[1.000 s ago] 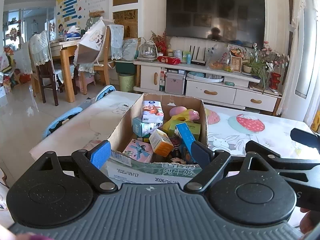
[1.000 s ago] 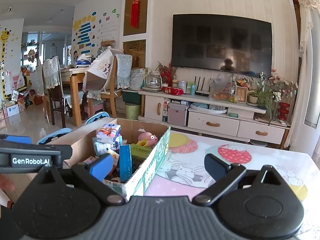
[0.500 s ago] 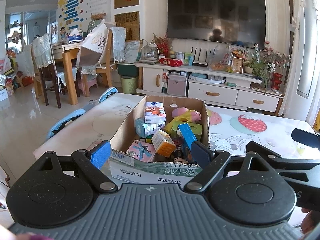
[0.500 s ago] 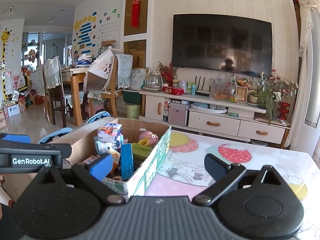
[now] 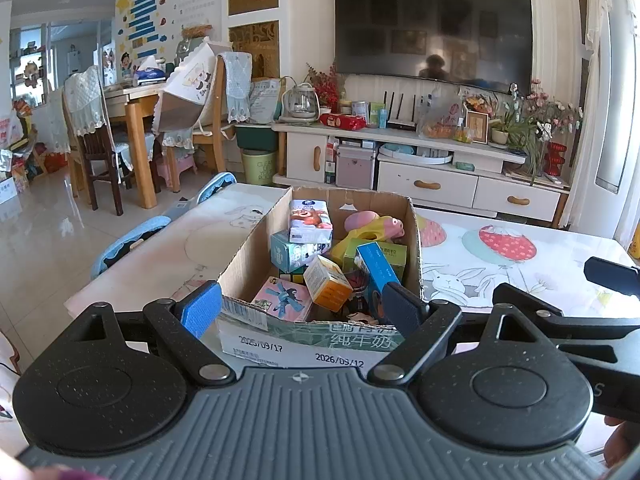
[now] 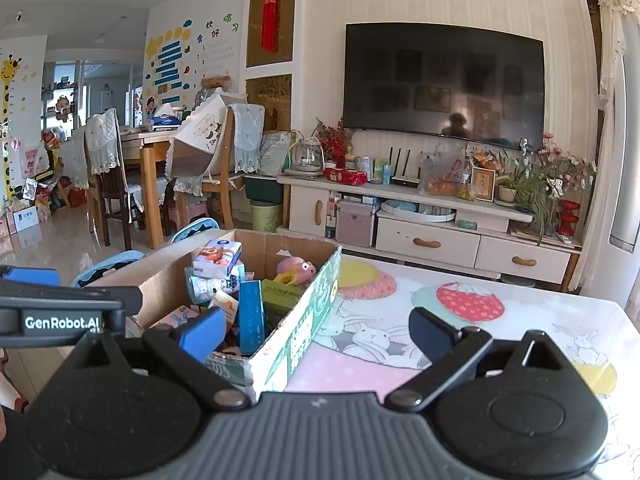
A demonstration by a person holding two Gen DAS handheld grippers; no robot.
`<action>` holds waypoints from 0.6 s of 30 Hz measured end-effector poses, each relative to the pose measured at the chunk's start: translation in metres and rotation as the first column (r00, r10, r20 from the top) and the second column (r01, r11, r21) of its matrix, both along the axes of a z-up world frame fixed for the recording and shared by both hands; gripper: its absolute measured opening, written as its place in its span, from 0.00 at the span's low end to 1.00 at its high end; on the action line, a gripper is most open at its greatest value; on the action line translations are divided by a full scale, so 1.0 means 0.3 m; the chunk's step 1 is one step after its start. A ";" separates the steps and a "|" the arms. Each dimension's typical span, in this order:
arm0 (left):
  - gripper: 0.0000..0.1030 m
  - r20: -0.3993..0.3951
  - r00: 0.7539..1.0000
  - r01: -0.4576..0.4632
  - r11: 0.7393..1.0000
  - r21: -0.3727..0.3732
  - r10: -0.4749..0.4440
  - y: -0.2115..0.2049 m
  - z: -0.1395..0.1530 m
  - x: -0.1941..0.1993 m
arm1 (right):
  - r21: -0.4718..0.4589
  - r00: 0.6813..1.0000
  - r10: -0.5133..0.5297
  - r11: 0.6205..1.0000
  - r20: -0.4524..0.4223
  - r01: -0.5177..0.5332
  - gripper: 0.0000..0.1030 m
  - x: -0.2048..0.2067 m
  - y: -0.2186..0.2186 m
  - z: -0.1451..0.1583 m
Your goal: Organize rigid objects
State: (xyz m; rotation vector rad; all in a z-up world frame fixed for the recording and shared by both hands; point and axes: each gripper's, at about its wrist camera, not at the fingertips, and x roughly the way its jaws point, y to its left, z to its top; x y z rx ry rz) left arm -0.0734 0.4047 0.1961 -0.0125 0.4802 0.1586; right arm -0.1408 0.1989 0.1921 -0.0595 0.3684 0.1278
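The cardboard box sits on the table, stuffed with little boxes and a pink toy. Its long side runs away from the left gripper toward the TV. Both grippers, left and right gripper, are wide open and hold nothing. I think it is best to reach in slowly and pinch one top box, like the orange box, by its flat sides.

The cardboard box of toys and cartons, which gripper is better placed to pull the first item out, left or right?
Probably the left. The left gripper is open and faces straight into the cardboard box, its fingers astride the near wall. The right gripper, also open, points mostly at the tablecloth beside the box.
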 end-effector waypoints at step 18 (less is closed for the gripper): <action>1.00 -0.006 1.000 0.010 1.000 0.015 -0.010 -0.014 0.000 0.000 | 0.009 1.000 -0.013 1.000 -0.008 0.013 0.95 0.011 -0.025 -0.019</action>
